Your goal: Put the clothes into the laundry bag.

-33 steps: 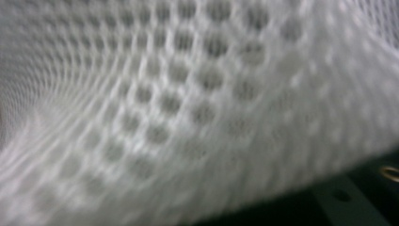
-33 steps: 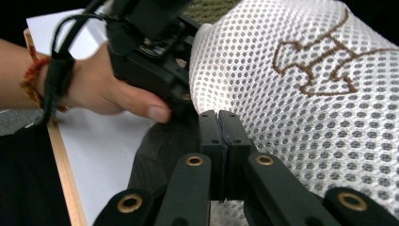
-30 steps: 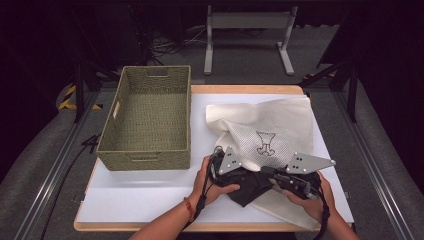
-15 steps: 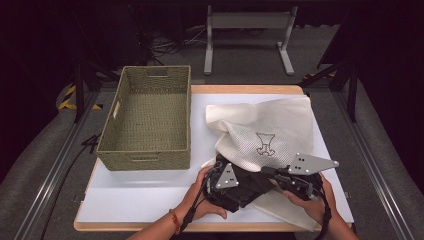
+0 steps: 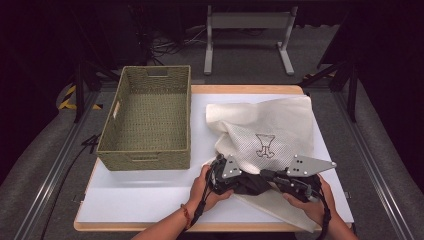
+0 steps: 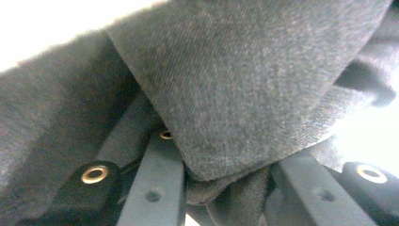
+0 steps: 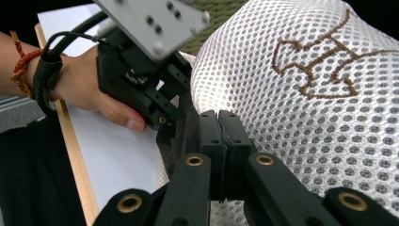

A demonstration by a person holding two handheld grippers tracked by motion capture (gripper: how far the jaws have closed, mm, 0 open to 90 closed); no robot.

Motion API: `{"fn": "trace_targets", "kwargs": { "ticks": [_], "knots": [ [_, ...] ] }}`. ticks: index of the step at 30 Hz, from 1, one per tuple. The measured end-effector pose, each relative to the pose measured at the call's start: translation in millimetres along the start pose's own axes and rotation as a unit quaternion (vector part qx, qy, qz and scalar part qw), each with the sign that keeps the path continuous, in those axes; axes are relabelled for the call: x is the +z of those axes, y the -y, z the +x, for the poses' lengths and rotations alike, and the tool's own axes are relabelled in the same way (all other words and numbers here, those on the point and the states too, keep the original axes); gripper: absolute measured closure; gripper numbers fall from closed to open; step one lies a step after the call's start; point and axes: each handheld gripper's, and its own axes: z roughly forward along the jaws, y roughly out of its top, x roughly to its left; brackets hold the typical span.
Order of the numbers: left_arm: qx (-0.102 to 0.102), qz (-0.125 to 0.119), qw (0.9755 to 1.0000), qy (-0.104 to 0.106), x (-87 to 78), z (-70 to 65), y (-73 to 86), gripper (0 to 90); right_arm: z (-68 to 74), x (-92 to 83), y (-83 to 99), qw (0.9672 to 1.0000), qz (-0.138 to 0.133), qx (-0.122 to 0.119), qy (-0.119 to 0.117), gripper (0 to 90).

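Jaws of left gripper (image 5: 235,181) have just closed onto dark cloth (image 5: 250,184); right gripper (image 7: 219,141) stays clamped shut.

basket (image 5: 147,117) left on table (image 5: 150,192) | bag (image 5: 270,130) right | dark cloth (image 5: 250,184) before bag

A dark grey, finely twilled cloth (image 6: 244,84) was seen at the front edge of the table (image 5: 250,89), whose rim was light wood under a white sheet (image 5: 150,192). A cream bag (image 5: 272,125) was spread toward the right edge; its panel was white mesh dotted with small round holes, and a brown outlined emblem (image 7: 324,61) was stitched on it. An olive-green woven basket (image 5: 147,117) was set at the left edge. Black jaws with brass rivets were borne by the right gripper (image 7: 219,141), and a grey plate by the left gripper (image 5: 225,172). A red-orange bracelet (image 7: 21,66) was worn.
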Motion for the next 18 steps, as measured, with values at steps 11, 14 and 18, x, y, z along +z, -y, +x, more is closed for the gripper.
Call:
{"fn": "trace_targets", "kwargs": {
  "ticks": [11,14,18],
  "knots": [
    [-0.005,-0.081,0.9964,-0.023,18.1,-1.6,-29.2,79.5,7.2,-6.2,-5.5,0.9998,-0.019,-0.003,-0.007,89.8],
    [-0.044,-0.106,0.993,-0.027,31.7,11.5,-26.2,79.5,5.1,-6.3,-3.9,0.9999,-0.016,0.001,-0.001,89.9],
    [-0.071,-0.11,0.9903,-0.048,39.6,27.2,-19.6,79.3,1.7,-5.3,1.2,0.9999,-0.008,0.008,-0.002,89.9]
  ]
}}
